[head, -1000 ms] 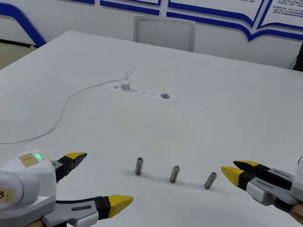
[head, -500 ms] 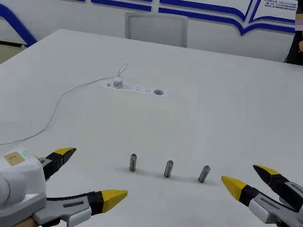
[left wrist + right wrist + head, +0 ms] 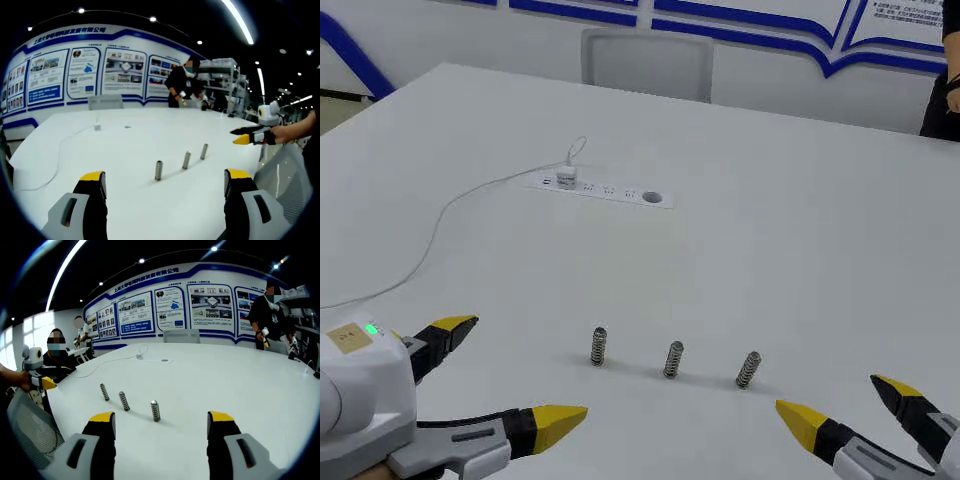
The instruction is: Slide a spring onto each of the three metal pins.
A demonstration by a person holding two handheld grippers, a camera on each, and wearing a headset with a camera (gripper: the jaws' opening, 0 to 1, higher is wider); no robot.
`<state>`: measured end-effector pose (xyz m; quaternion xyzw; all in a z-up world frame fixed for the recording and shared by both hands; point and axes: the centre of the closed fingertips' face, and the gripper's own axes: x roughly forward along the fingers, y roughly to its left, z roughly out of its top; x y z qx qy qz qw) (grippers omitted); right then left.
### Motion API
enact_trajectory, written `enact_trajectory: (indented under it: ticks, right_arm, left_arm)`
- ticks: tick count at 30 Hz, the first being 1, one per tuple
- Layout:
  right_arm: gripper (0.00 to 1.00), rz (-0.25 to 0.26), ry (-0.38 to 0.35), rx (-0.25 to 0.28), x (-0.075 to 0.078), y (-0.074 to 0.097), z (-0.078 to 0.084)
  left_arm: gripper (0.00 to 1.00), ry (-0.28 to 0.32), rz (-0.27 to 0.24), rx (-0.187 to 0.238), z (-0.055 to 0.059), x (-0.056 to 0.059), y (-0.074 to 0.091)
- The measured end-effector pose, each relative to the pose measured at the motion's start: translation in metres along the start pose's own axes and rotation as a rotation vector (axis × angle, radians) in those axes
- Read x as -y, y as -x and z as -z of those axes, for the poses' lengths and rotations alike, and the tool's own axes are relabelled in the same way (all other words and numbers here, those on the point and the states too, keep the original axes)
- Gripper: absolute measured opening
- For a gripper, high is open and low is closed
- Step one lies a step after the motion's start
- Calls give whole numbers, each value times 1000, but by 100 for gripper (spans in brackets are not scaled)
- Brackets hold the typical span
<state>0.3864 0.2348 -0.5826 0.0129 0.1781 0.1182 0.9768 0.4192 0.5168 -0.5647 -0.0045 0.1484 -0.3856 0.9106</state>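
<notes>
I couldn't read the wall posters [image 3: 170, 302], left gripper [image 3: 515, 368] gaped wide, right gripper [image 3: 837, 396] likewise, drawn back from the springs [image 3: 673, 359] by the near edge of the table [image 3: 770, 250].

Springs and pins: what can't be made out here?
- Springs: head view, too small to show whether a pin sits inside each.
- Right gripper: body cut off by the head view's bottom edge.
- Wall posters: left gripper view, text too small to read.

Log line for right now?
left gripper open, empty | right gripper open, empty | three springs upright in row on table, untouched
</notes>
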Motion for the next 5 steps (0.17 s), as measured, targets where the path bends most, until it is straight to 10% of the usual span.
enact_trajectory:
  ticks: [5]
  right_arm:
    - [76, -4, -7, 0, -1, 0, 1]
  left_arm:
    - [100, -4, 5, -10, 2, 1, -1]
